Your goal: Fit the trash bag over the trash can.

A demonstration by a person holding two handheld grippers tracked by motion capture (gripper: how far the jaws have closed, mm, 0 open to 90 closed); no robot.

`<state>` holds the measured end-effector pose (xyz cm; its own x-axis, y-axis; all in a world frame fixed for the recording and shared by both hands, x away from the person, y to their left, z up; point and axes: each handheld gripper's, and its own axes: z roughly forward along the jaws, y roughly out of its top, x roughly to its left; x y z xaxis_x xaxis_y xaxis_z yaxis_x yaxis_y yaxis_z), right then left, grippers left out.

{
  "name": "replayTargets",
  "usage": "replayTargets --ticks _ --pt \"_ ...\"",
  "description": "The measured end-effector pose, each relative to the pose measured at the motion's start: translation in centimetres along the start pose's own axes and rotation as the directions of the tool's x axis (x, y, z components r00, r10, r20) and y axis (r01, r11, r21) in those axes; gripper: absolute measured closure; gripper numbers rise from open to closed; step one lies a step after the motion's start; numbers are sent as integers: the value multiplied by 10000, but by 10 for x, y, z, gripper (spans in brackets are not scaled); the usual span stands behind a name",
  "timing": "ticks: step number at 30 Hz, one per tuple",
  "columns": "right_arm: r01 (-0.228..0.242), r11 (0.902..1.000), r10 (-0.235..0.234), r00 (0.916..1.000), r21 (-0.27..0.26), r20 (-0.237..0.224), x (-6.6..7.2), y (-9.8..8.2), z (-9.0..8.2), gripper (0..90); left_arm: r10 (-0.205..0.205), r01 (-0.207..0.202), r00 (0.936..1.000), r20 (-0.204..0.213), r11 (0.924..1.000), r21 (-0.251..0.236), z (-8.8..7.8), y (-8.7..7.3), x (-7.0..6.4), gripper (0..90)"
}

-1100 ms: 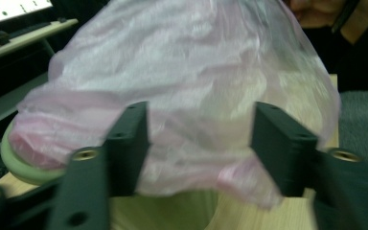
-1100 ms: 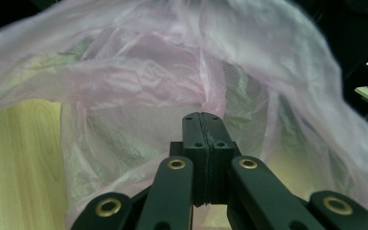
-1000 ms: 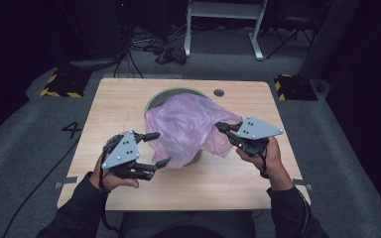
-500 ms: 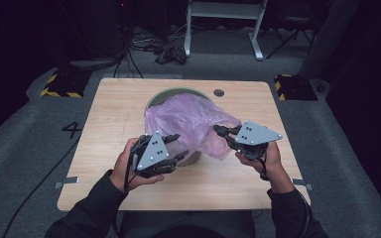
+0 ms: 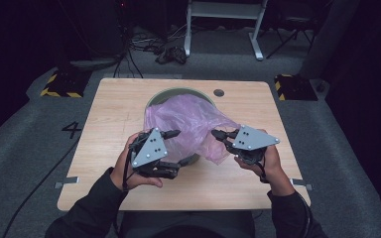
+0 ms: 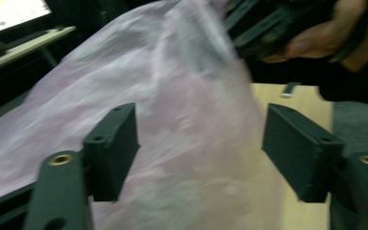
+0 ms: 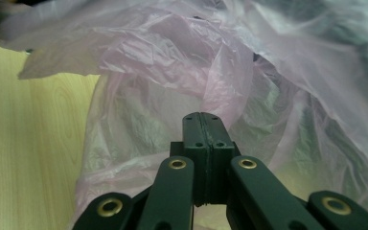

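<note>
A thin pink plastic bag [image 5: 191,119] lines a round green bin [image 5: 164,95] at the table's middle and billows out over its rim toward me. My left gripper [image 5: 175,150] is at the bag's near left side, open, and the film [image 6: 191,120] lies between its wide-apart jaws without being pinched. My right gripper [image 5: 217,133] is at the bag's right edge with its jaws pressed together. Folds of the bag [image 7: 220,86] run down to its tips [image 7: 202,116], so it looks shut on a pinch of film.
The wooden table [image 5: 114,124] has bare room left and right of the bin, and a small dark round hole [image 5: 219,92] near its back edge. Grey floor surrounds the table, with cables and a white stand's legs [image 5: 223,29] behind it.
My left gripper has moved right and forward from the table's left front up against the bag and bin. The right gripper has stayed nearly in place, still at the bag's edge.
</note>
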<state>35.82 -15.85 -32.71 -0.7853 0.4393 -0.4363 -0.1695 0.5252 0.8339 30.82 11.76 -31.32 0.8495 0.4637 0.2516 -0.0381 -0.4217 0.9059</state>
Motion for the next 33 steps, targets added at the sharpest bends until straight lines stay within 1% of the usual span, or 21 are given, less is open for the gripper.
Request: replayTargets --ticks 2,4,6,7,8,9,10,11,12,13,14,15,16,20,24,25,27,29,30,31,33 --pt "121 9999 -121 9999 47 -66 1 1 0 900 218 -219 9994 261 9998 22 3 7 -7 211" --pt "195 9998 -194 9998 74 -93 3 2 0 900 281 -286 9991 320 9995 141 7 12 -10 198" --pt "281 9996 -280 9995 63 -148 4 3 0 900 335 -338 9994 82 9989 328 11 15 -9 200" --pt "301 9995 -300 9994 66 -162 4 3 0 900 242 -234 9996 -172 9986 483 14 15 -6 235" --pt "346 9994 -344 9992 78 -200 5 4 0 900 191 -174 9993 -314 9984 535 16 15 -3 306" --pt "375 9992 -373 9991 100 -210 6 4 0 900 167 -139 9987 -486 9983 560 17 15 -1 330" --pt "423 9990 -421 9988 108 -231 6 4 0 900 109 -41 9957 -921 9973 734 19 14 3 370" --pt "513 9986 -510 9983 113 -280 7 4 -1 900 82 0 9945 -1040 9969 791 20 13 6 478" --pt "551 9984 -548 9981 115 -284 7 4 -1 900 66 20 9949 -1005 9964 846 20 12 9 510" --pt "552 9984 -548 9980 122 -308 7 4 -2 900 141 -49 9947 -1015 9959 904 21 11 11 575" --pt "581 9982 -577 9978 112 -326 7 4 -2 900 220 -102 9928 -1176 9949 1002 22 10 14 612" --pt "620 9980 -616 9974 104 -370 8 4 -2 900 188 -63 9915 -1285 9953 971 22 8 16 649" --pt "673 9977 -668 9970 115 -390 8 3 -3 900 201 -74 9912 -1306 9953 967 21 7 18 726" --pt "829 9963 -817 9953 215 -528 11 3 -3 900 217 -82 9880 -1526 9960 888 15 6 27 869" --pt "1048 9941 -1024 9917 275 -777 13 1 -6 900 -125 267 9856 -1689 9963 821 4 8 42 894" --pt "1089 9936 -1062 9908 290 -836 14 1 -7 900 -376 518 9836 -1764 9957 766 -1 9 49 896" --pt "1323 9905 -1280 9868 381 -991 16 0 -8 900 -644 758 9841 -1655 9951 639 -5 9 57 896" --pt "1380 9898 -1331 9845 360 -1142 18 0 -10 900 -914 1017 9814 -1688 9934 534 -9 10 64 895" --pt "1472 9885 -1423 9832 355 -1139 19 0 -10 900 -818 950 9777 -1933 9937 601 -9 10 67 895" --pt "1579 9868 -1525 9806 354 -1230 20 1 -11 900 -749 902 9763 -2033 9937 672 -10 10 69 895" --pt "1640 9858 -1578 9788 375 -1303 22 1 -13 900 -872 1034 9720 -2181 9926 640 -11 10 73 896"
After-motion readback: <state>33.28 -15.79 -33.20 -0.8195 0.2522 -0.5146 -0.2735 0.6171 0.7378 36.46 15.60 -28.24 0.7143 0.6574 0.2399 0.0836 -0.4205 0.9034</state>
